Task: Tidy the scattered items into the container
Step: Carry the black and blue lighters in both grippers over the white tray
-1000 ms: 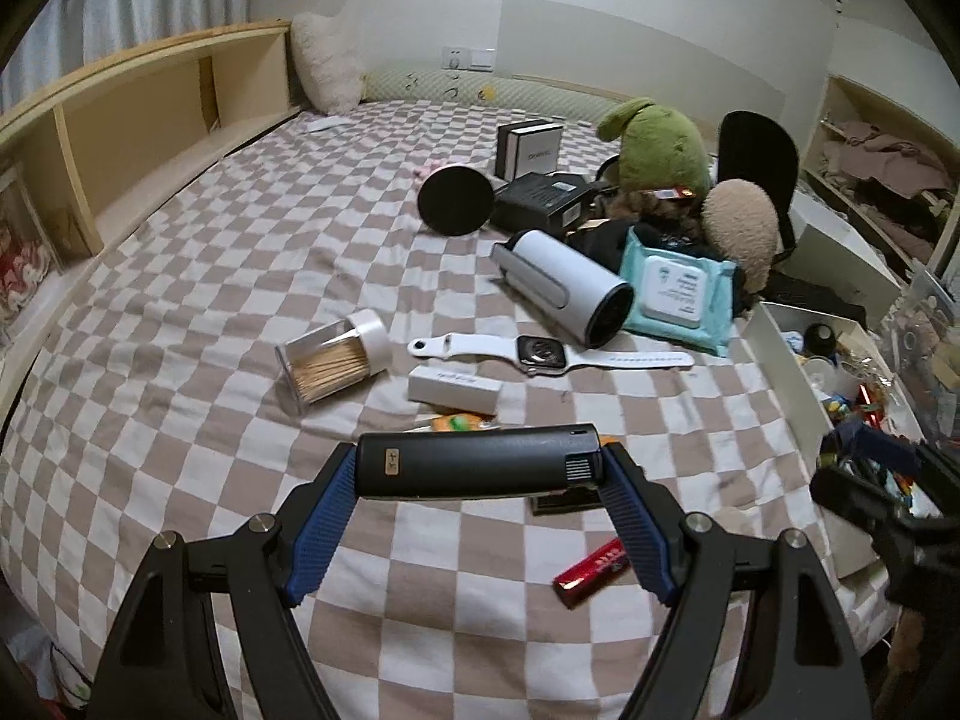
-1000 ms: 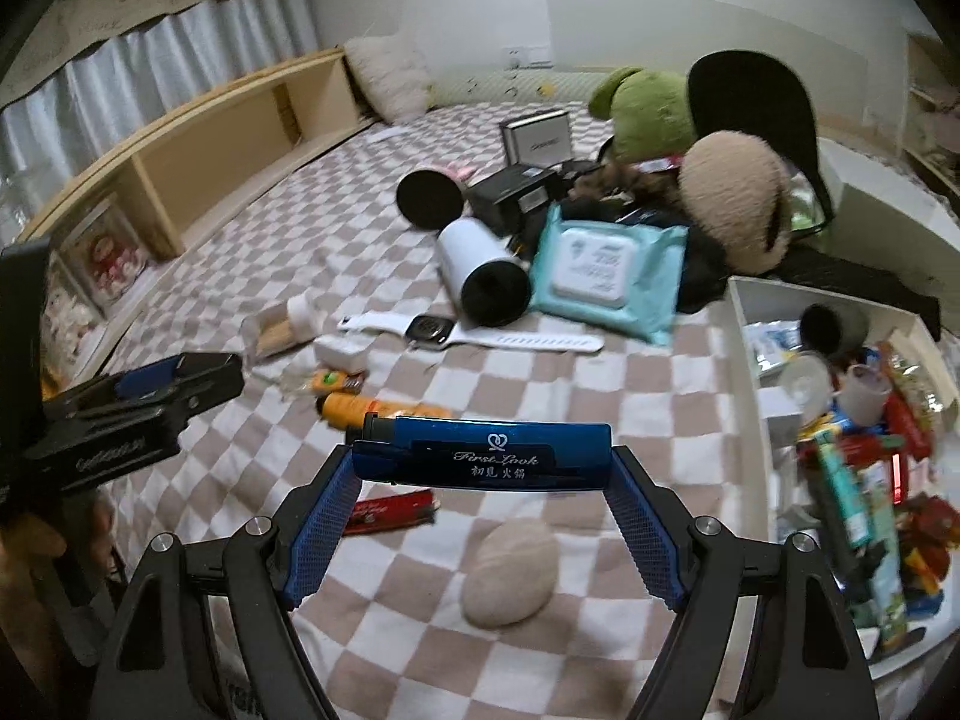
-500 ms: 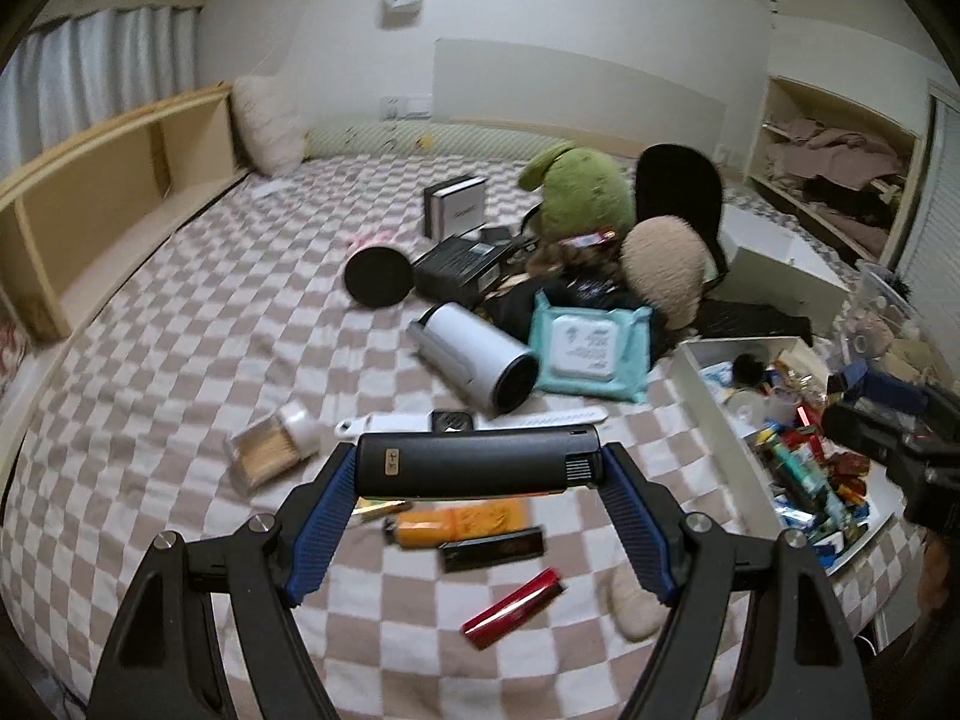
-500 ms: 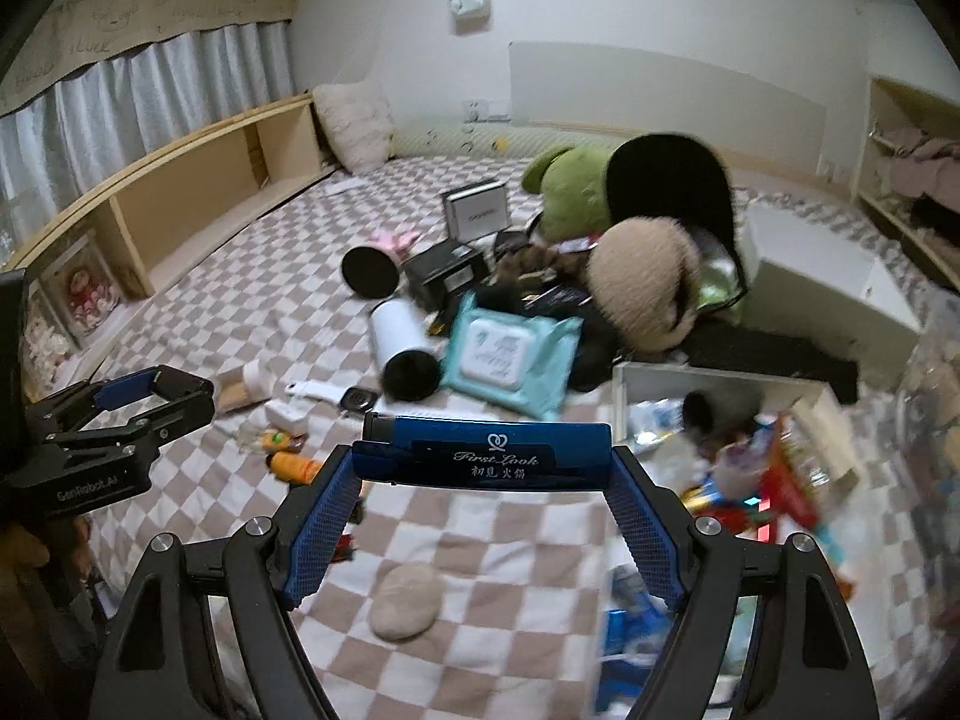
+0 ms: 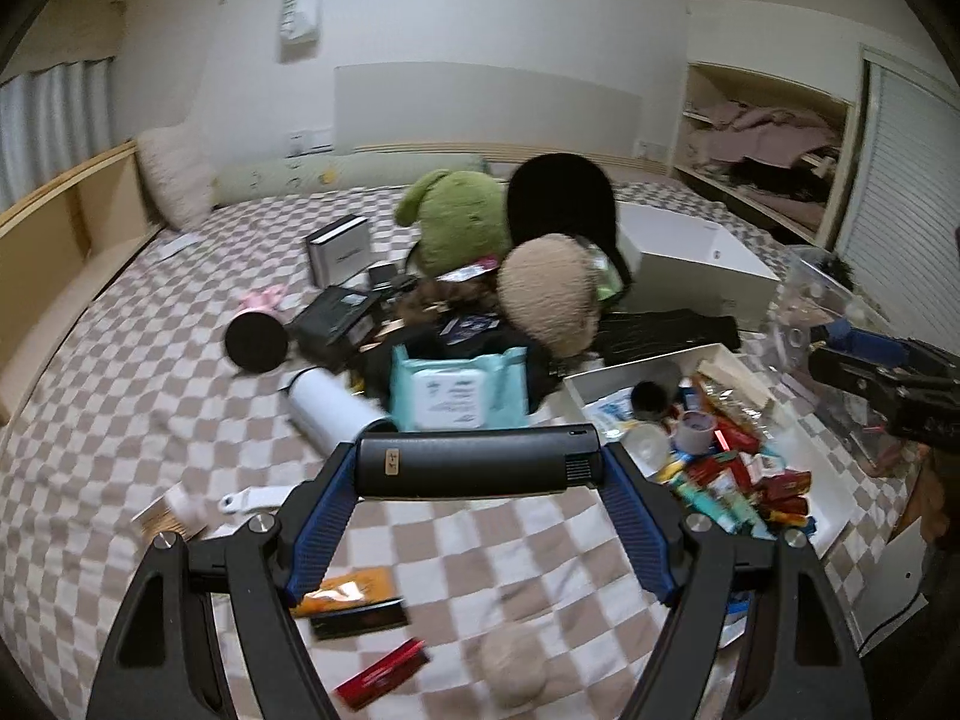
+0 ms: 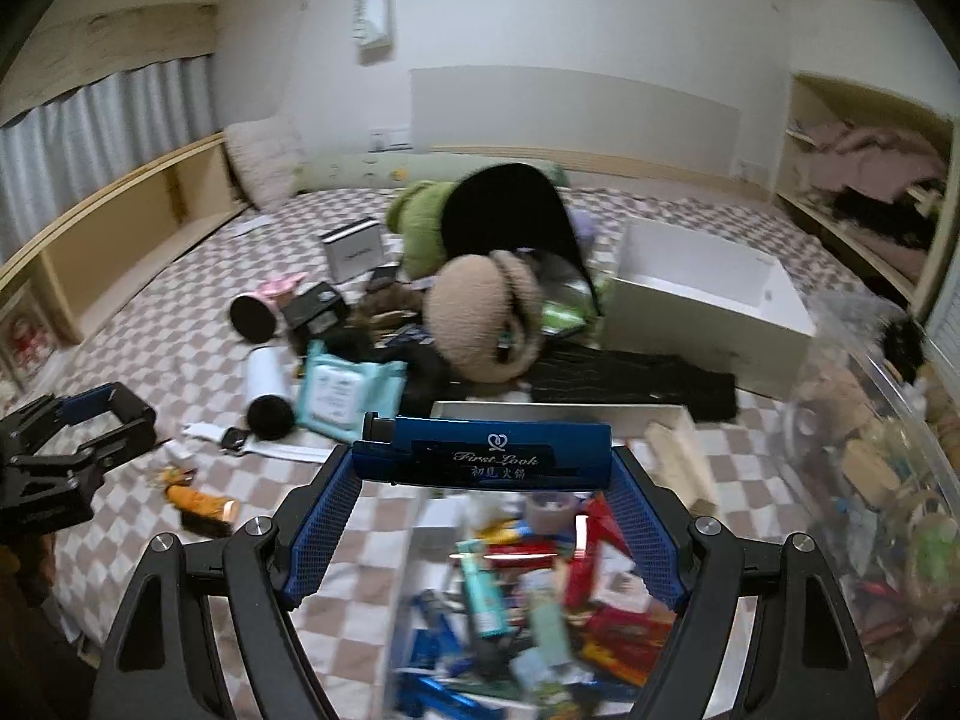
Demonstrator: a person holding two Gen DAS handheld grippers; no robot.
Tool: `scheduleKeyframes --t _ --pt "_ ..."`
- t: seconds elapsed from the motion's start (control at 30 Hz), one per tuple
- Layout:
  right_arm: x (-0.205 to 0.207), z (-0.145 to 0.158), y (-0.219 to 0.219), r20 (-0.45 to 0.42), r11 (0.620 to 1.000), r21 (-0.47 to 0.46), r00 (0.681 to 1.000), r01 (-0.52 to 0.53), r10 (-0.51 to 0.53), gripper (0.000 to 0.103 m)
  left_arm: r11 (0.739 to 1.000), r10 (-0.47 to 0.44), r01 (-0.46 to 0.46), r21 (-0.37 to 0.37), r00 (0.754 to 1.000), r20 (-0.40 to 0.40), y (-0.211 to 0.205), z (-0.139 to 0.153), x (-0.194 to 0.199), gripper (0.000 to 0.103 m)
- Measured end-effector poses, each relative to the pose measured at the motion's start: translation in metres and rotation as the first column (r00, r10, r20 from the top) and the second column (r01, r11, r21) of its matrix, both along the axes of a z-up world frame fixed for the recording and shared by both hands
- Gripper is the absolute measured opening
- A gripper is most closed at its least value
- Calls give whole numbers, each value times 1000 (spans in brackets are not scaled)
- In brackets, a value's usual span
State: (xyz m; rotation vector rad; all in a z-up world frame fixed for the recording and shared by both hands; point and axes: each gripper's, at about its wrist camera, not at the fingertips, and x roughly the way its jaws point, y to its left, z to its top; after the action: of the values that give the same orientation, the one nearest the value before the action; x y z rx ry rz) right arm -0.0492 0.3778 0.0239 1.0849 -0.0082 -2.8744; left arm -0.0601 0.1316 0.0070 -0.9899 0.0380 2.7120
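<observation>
The left gripper (image 5: 478,468) is pinching a matte black bar-shaped lighter (image 5: 477,463) crosswise between its blue pads, up over the beige-and-white checkered bed (image 5: 120,396). The right gripper (image 6: 483,462) is clamped on a glossy blue bar-shaped lighter (image 6: 486,457) with a little heart logo and "First Look" printed in white, plus Chinese characters I can't quite read. It hangs right above the white rectangular tray (image 6: 558,414), which is stuffed with colourful packets and tubes, kinda blurry. Scattered on the bed: a teal wet-wipes pack (image 5: 459,387), a white cylinder bottle (image 5: 336,411), an orange tube (image 6: 201,501) and a red flat packet (image 5: 384,673).
</observation>
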Motion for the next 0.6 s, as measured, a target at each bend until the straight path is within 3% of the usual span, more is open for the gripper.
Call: scheduleKeyframes --t 0.3,0.6 --pt "-24 -22 51 81 995 -19 992 94 -92 82 996 -90 90 9 996 24 56 -11 -26 80" --pt "-45 -67 83 250 980 -106 959 166 -136 82 989 -151 150 8 986 67 96 -34 -43 80"
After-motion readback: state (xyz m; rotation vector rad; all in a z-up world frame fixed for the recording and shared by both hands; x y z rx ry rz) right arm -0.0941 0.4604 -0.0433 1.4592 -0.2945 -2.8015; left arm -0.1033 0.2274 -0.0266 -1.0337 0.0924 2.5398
